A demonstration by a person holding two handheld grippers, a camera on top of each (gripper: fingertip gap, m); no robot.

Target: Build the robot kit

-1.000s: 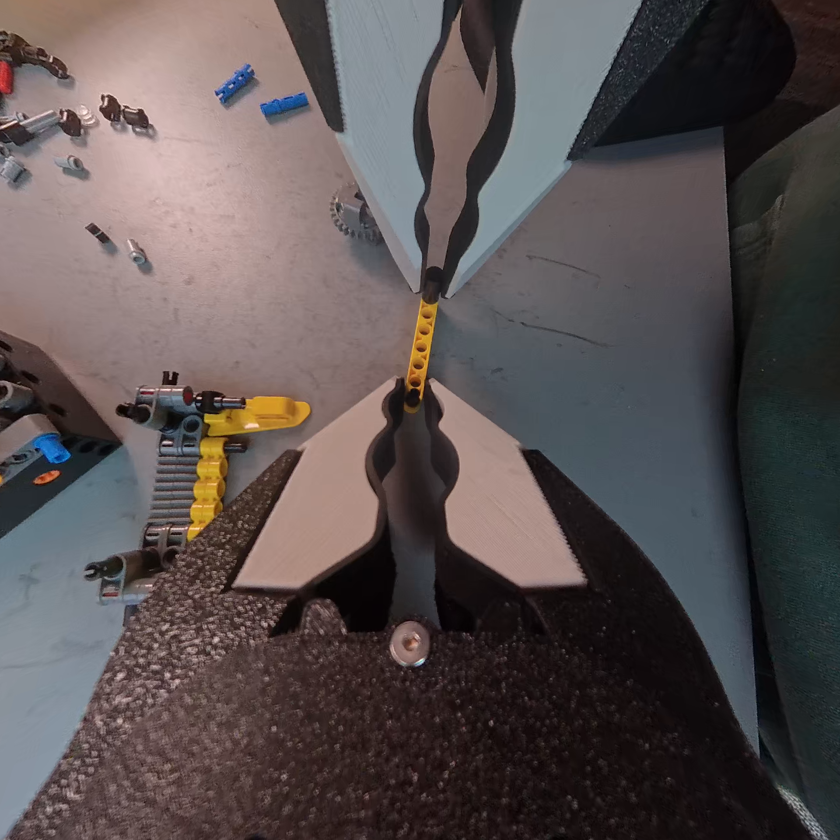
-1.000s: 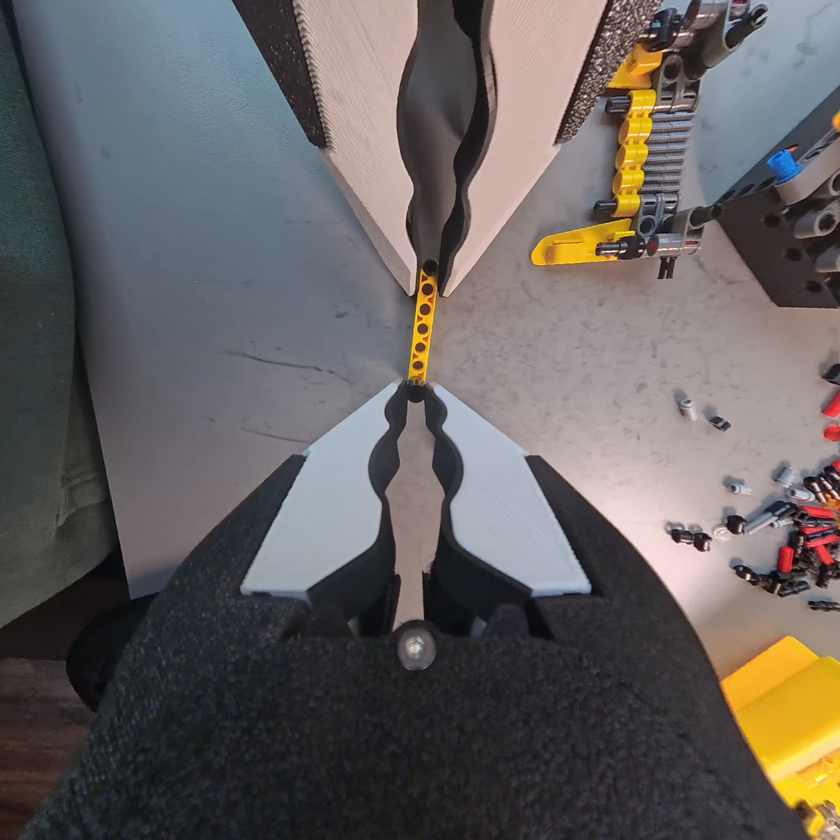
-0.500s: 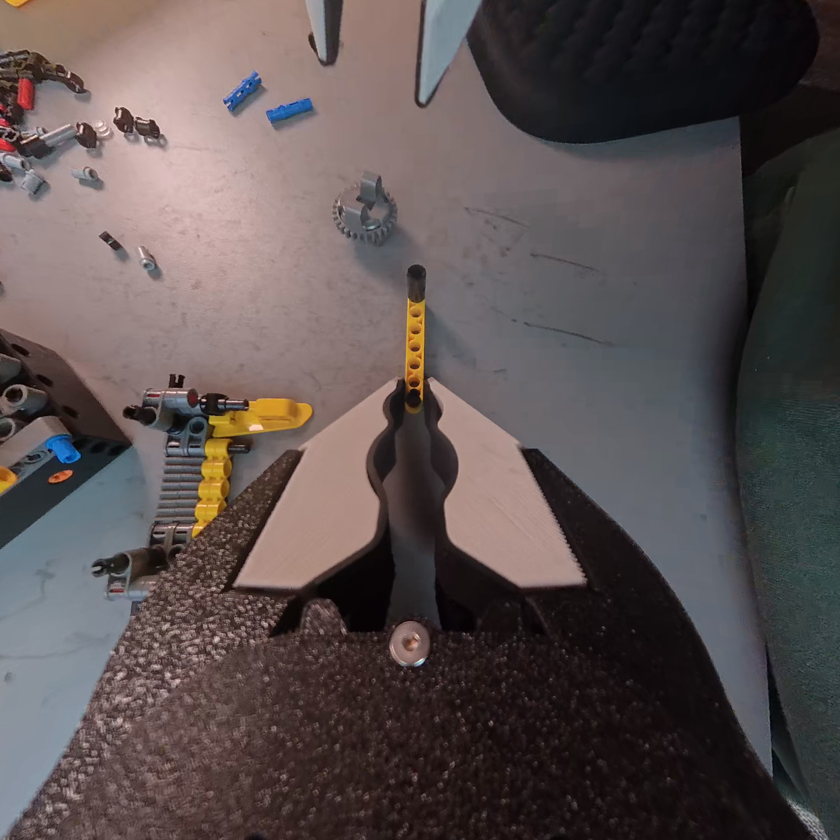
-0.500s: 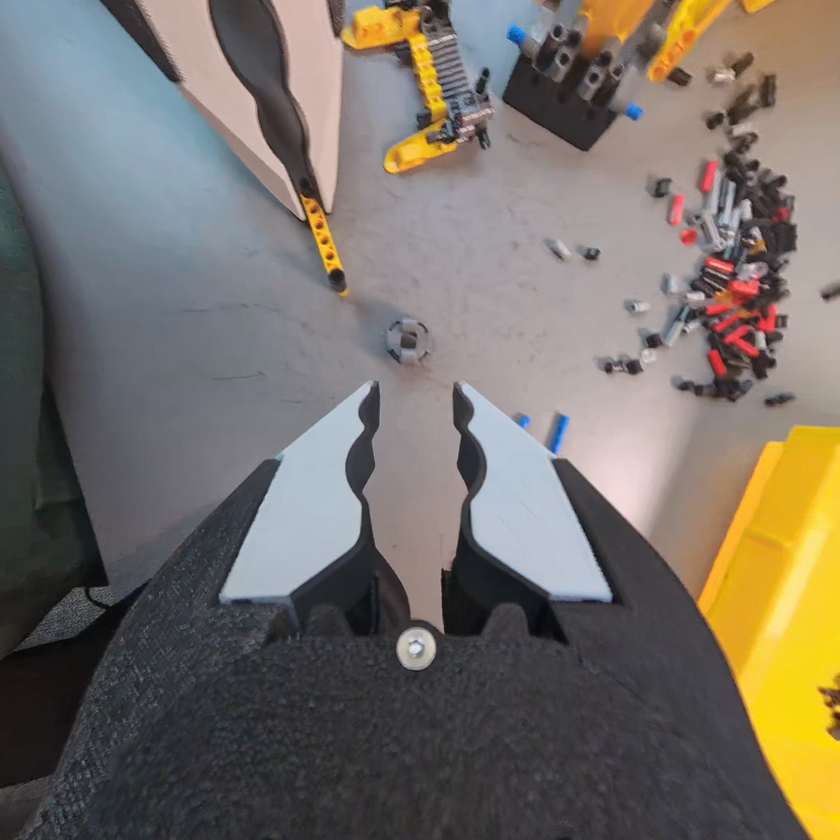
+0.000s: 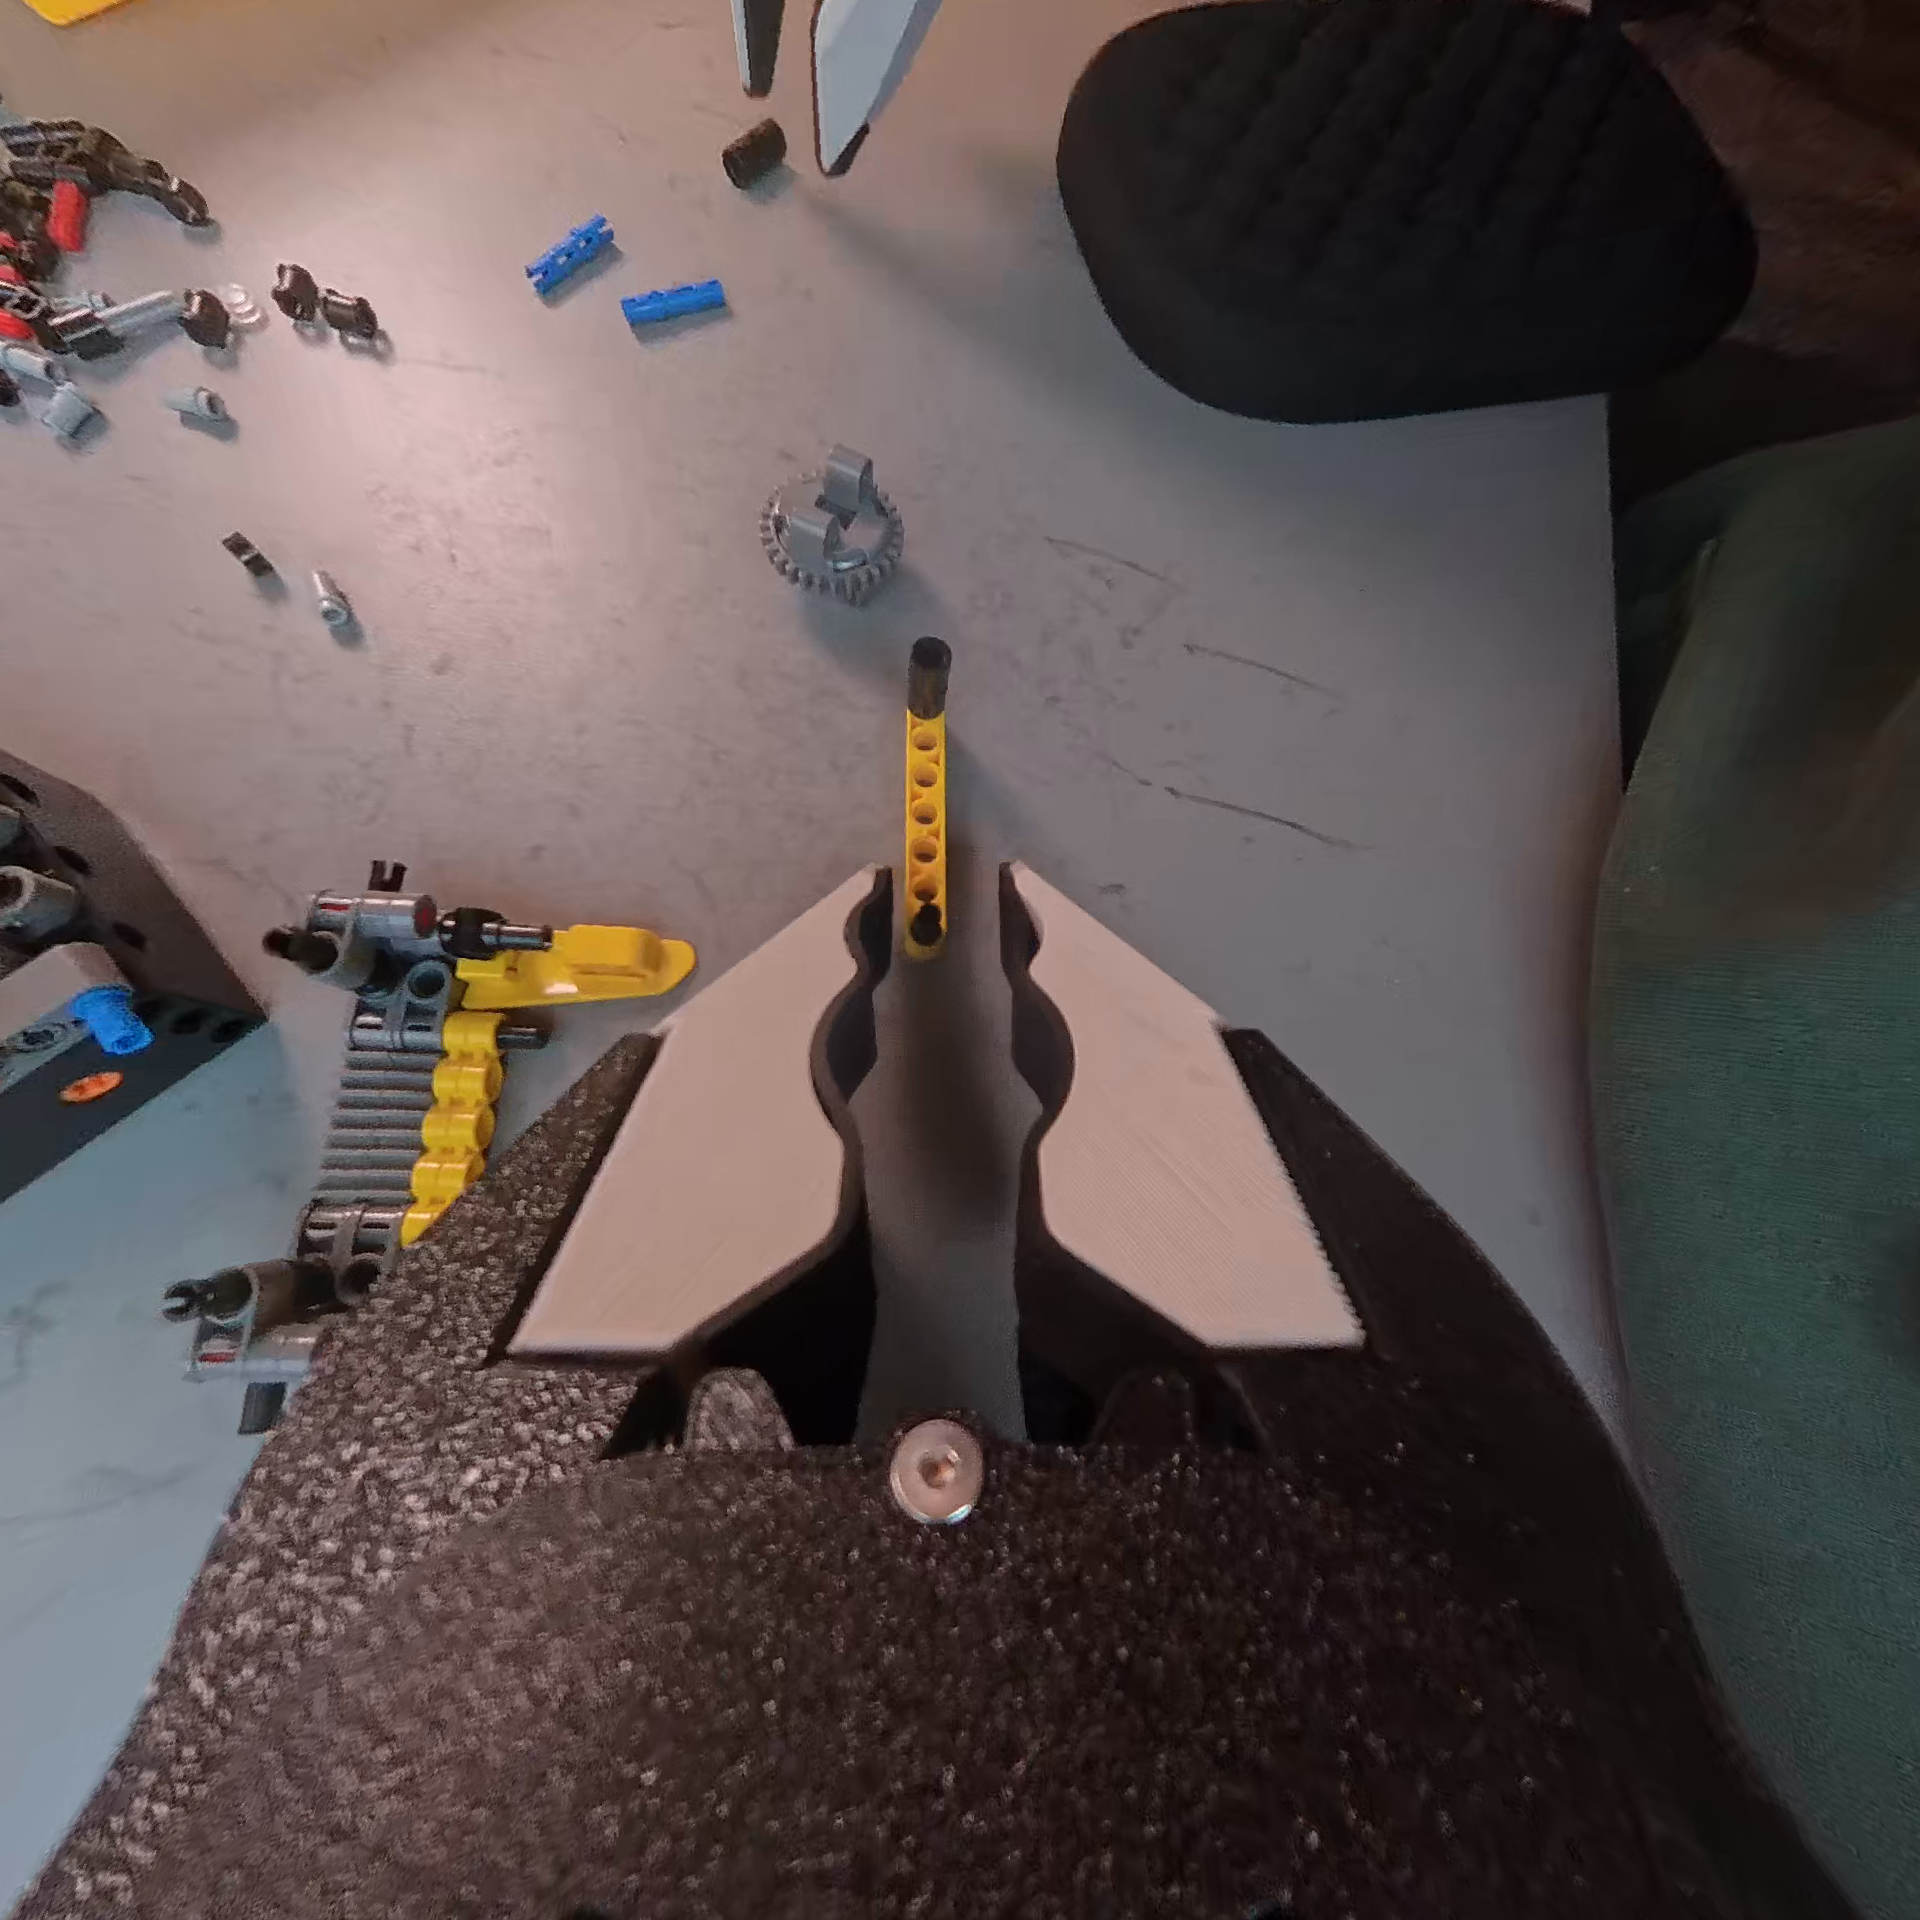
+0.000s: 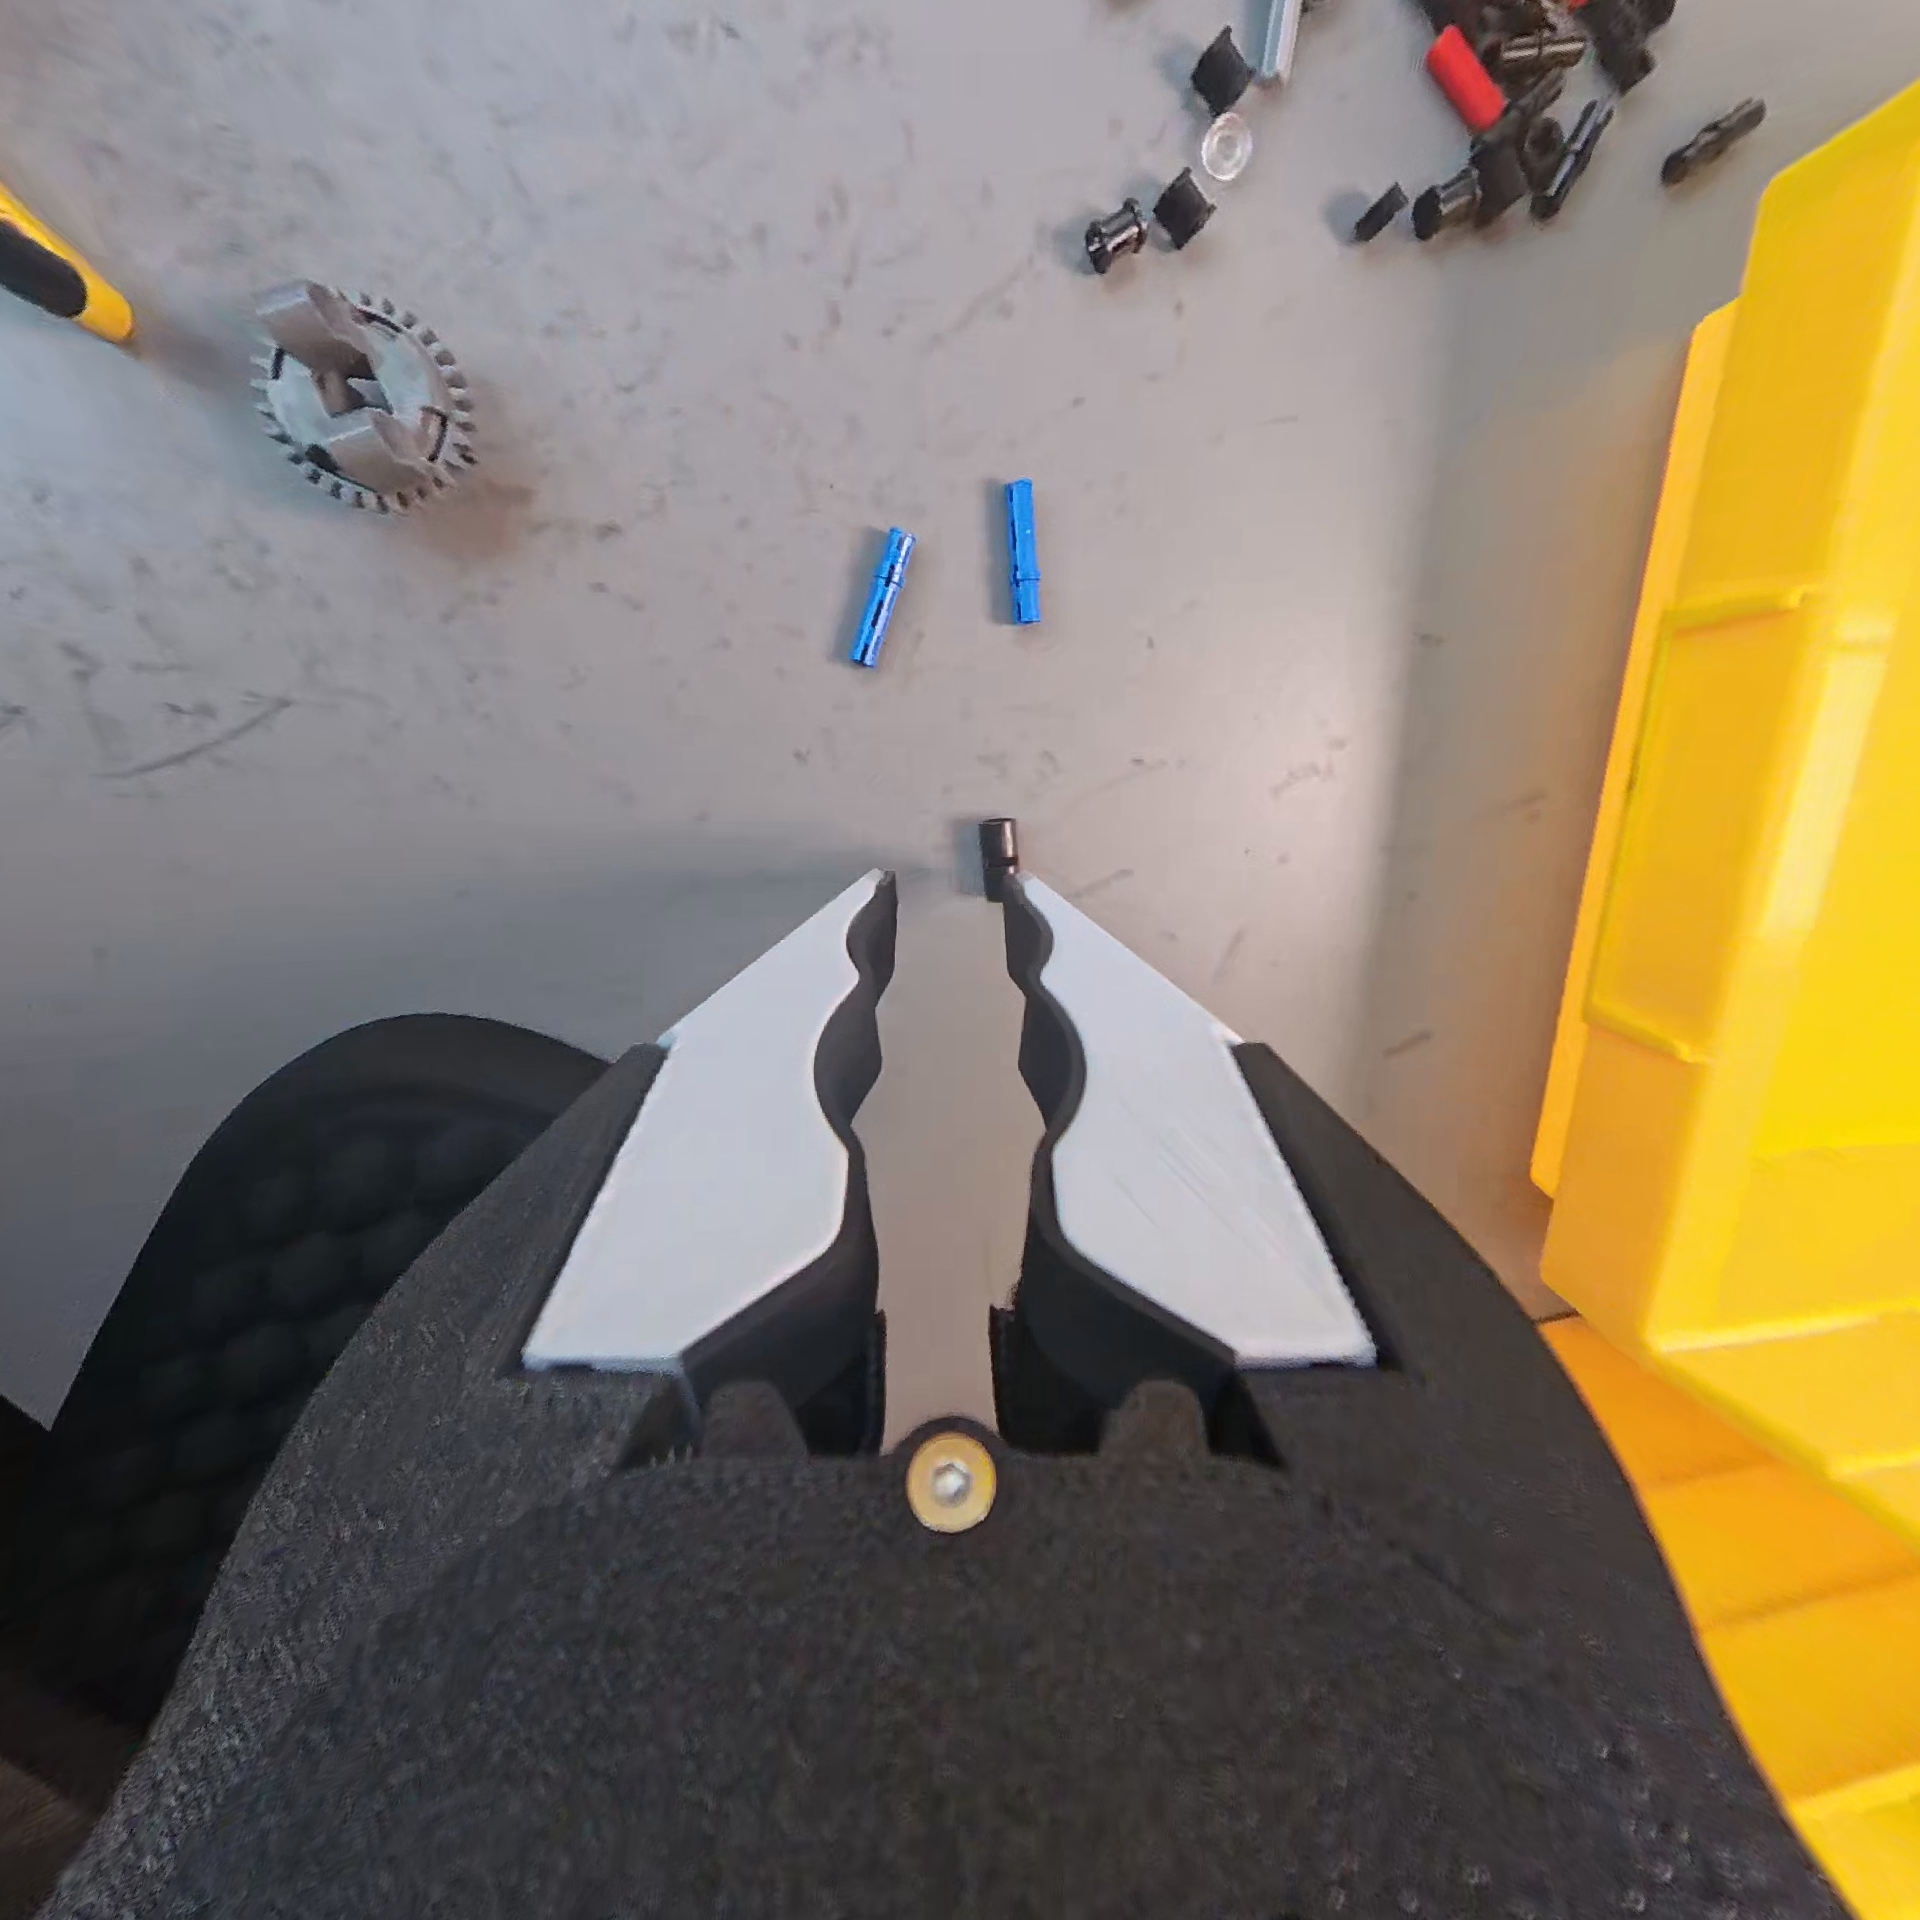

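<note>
My left gripper [image 5: 943, 883] is open. A yellow holed beam [image 5: 925, 821] with a black pin [image 5: 928, 665] on its far end lies between the fingertips, close to the left finger; I cannot tell if they touch. My right gripper [image 6: 940, 883] is open and empty, low over the grey table. A small black pin [image 6: 997, 852] lies just ahead of its right fingertip. The left wrist view shows the right gripper [image 5: 800, 114] at the top edge, with that black pin [image 5: 753, 154] beside it. The beam's tip [image 6: 99, 307] shows at the far left of the right wrist view.
A grey gear [image 5: 831, 540] [image 6: 358, 400] and two blue pins [image 6: 881, 594] [image 6: 1021, 551] lie nearby. A yellow bin [image 6: 1714, 831] stands on the right. A yellow-grey assembly [image 5: 436, 1060], a black block [image 5: 62, 935], loose small parts [image 6: 1507, 125] and a black padded object [image 5: 1392, 197] are around. Tip to tip, the grippers are about 20 cm apart.
My right gripper let go of the beam's far end, opened and moved away to the black pin by the blue pins. My left gripper opened around the beam.
</note>
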